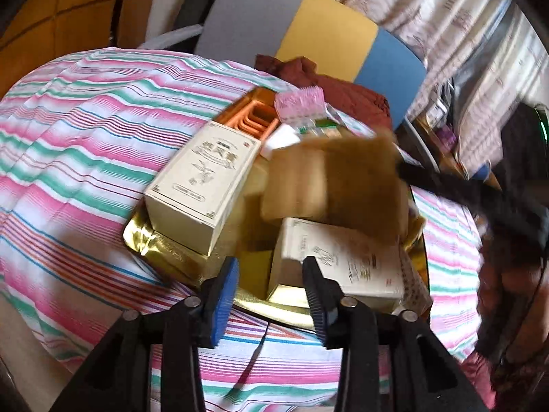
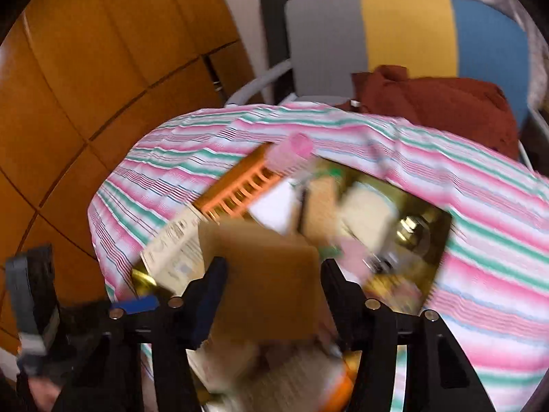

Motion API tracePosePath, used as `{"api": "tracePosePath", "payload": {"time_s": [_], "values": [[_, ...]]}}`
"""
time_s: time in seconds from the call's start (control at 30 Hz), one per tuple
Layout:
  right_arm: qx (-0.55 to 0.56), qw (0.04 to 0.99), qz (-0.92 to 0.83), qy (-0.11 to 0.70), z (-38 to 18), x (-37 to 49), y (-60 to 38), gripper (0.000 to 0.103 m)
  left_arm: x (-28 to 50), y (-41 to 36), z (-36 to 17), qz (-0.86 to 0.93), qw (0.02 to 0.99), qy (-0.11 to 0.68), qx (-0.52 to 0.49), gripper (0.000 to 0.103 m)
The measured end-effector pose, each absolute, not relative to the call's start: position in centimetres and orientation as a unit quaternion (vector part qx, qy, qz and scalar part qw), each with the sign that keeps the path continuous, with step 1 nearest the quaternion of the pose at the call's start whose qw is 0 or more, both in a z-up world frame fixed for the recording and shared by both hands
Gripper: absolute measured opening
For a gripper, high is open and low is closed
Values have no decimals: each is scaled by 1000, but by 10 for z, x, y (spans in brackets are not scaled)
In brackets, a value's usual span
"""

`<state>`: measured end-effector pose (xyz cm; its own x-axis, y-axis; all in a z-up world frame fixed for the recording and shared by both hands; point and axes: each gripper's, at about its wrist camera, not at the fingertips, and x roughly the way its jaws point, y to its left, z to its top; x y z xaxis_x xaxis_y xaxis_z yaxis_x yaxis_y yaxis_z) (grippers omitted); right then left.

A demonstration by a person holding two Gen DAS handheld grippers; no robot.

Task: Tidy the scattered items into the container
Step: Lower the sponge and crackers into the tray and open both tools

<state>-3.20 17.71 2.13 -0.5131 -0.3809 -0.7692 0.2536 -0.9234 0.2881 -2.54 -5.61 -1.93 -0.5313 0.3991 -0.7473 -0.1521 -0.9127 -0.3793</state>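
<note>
A: Nearest the lens in the right wrist view, what is the right hand-held gripper [image 2: 271,274] doing?

B: It is clamping a flat brown cardboard box [image 2: 264,274] between its two fingers, one at each side edge. That grip is probably keeping the box level while it is carried over the container. The blur suggests it is travelling fast.

A: And the left hand-held gripper [image 1: 271,281]?

B: At the bottom centre of the left wrist view, it is hanging with its blue-padded fingers parted and nothing between them, pointing over the near rim of the shiny gold rectangular tray [image 1: 164,250]. I judge it is waiting or bracing, not grasping.

A: Where is the brown box in that view?

B: Right of centre, blurred, hovering above the tray with the black arm of the right tool reaching in from the right edge.

A: What is lying in the tray already?

B: A cream printed carton [image 1: 346,261] is lying just beyond the left fingers, a second cream carton [image 1: 202,185] is resting tilted against the left rim, and further back an orange plastic rack [image 1: 254,120] and a pink packet [image 1: 298,103] are sitting.

A: And beyond?

B: The pink, green and white striped cloth [image 1: 85,130] is covering the tabletop; a grey, yellow and blue chair [image 1: 308,27] with a dark red garment [image 1: 346,92] on it is standing at the upper centre of the frame.
</note>
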Motion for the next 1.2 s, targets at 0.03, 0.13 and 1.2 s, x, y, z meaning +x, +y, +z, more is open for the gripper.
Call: {"api": "tracePosePath", "payload": {"time_s": [0.03, 0.13, 1.2], "values": [[471, 192, -857, -81, 13, -27, 181, 52, -25, -56, -17, 867, 163, -140, -449, 42], [485, 207, -839, -132, -7, -28, 182, 52, -20, -50, -8, 875, 164, -145, -432, 44], [493, 205, -842, -75, -12, -21, 155, 54, -23, -34, -21, 873, 139, -120, -451, 49]]}}
